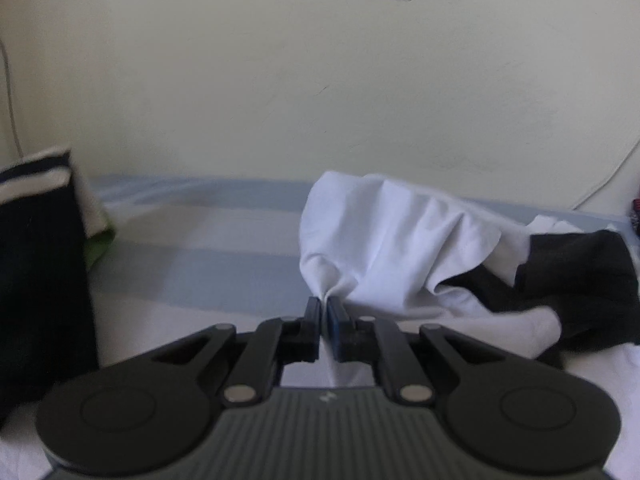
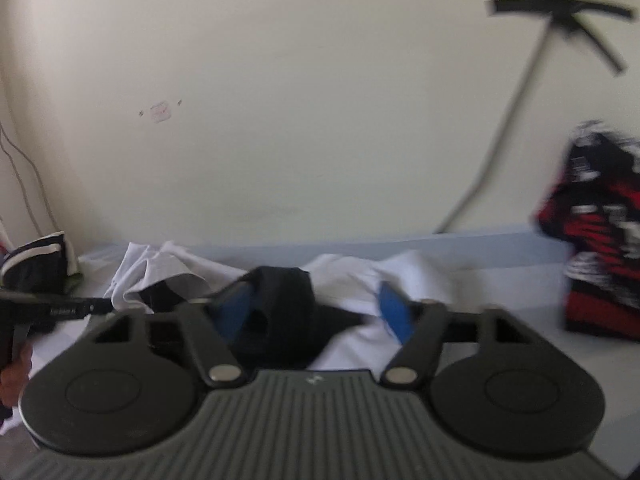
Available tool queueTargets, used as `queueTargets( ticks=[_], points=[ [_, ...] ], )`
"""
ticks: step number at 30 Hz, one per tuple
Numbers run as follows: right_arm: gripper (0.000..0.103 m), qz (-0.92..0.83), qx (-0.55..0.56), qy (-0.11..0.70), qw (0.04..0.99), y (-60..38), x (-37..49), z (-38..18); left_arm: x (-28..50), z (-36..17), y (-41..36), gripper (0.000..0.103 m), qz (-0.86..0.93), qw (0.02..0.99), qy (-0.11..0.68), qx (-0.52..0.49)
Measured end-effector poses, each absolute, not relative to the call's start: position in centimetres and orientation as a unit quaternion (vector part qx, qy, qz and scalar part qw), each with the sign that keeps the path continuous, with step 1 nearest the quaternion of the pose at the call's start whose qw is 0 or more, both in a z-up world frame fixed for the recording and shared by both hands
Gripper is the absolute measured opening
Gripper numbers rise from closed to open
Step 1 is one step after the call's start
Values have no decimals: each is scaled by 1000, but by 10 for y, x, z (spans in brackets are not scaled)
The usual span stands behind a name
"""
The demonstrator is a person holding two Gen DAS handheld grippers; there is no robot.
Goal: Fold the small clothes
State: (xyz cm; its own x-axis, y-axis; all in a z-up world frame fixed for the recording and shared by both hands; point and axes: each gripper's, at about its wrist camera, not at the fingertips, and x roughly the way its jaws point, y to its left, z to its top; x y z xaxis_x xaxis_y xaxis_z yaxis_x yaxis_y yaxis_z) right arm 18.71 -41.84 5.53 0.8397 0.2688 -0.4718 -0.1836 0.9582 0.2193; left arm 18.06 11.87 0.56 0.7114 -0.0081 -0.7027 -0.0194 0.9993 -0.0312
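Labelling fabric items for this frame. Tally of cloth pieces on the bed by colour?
White and black garment, pinched by the left gripper: 1
Dark navy with white stripes, folded stack: 1
Red, black and white patterned: 1
Green, peeking from under the navy stack: 1
Total: 4

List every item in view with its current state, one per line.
Left hand-held gripper: shut on the white garment's edge.
Right hand-held gripper: open, nothing pinched, above the garment.
White garment: crumpled, unfolded, on the bed.
Black collar part: bunched, lying between the right jaws.
Dark striped stack: folded, set aside at left.
Red-black garment: piled at right, blurred.
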Motion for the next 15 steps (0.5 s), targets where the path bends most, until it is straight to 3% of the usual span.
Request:
queueTargets(
  ticks=[5, 9, 12, 15],
  points=[
    [48, 111, 62, 372, 919, -401, 243, 18, 181, -3, 128, 12, 18, 925, 379, -20],
    [47, 131, 108, 320, 932, -427, 254, 47, 181, -6, 134, 31, 0, 929, 366, -47],
    [47, 129, 135, 312, 931, -441, 287, 59, 179, -9, 137, 34, -6, 933, 355, -52],
    [49, 113, 78, 360, 923, -428, 329, 41, 178, -13, 140, 38, -9, 936, 347, -52]
  ],
)
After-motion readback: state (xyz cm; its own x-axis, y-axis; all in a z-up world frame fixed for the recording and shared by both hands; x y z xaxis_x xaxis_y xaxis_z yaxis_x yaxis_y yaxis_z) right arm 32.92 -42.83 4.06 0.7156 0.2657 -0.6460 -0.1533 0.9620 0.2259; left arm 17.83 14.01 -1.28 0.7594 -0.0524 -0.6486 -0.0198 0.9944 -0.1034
